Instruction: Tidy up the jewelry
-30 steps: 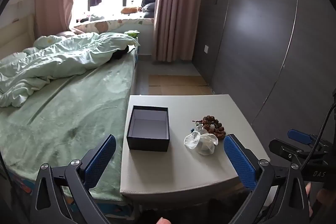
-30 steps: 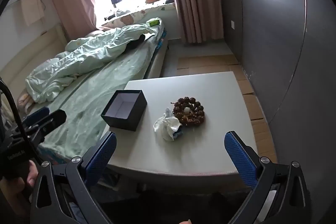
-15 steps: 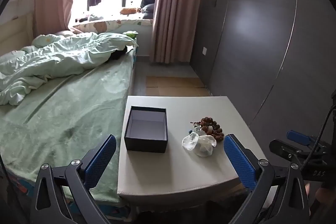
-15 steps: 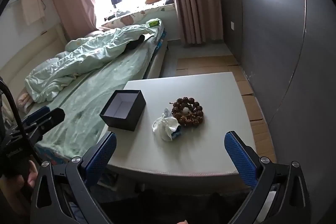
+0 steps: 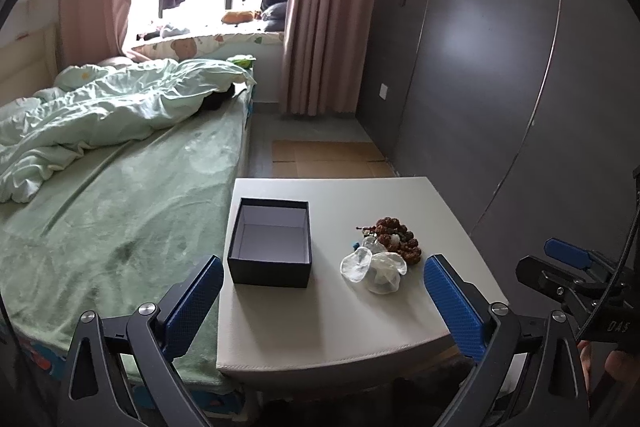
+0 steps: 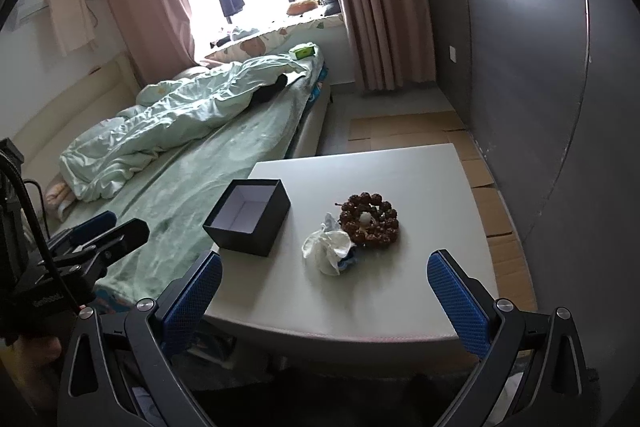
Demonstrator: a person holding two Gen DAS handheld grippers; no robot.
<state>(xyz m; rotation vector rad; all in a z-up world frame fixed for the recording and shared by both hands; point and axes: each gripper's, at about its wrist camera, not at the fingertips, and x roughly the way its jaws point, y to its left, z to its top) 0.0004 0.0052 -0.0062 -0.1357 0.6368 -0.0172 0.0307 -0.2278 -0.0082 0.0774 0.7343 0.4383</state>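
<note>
Nearest to me, my left gripper (image 5: 322,293) and right gripper (image 6: 325,290) both hang wide open and hold nothing, short of the white table (image 5: 348,331). I judge the task not yet begun. A little farther, the brown bead bracelet (image 6: 369,220) lies touching the pale crumpled pieces (image 6: 329,250); the empty dark box (image 5: 272,241) stands apart at their left. Next I should close on one piece and carry it into the box. On the other gripper's body I read only "DAS"

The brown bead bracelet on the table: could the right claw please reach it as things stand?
Probably yes: the right claw is open, holds nothing, and the brown bead bracelet lies uncovered ahead on the table, with only the white pouch touching its left side.
</note>
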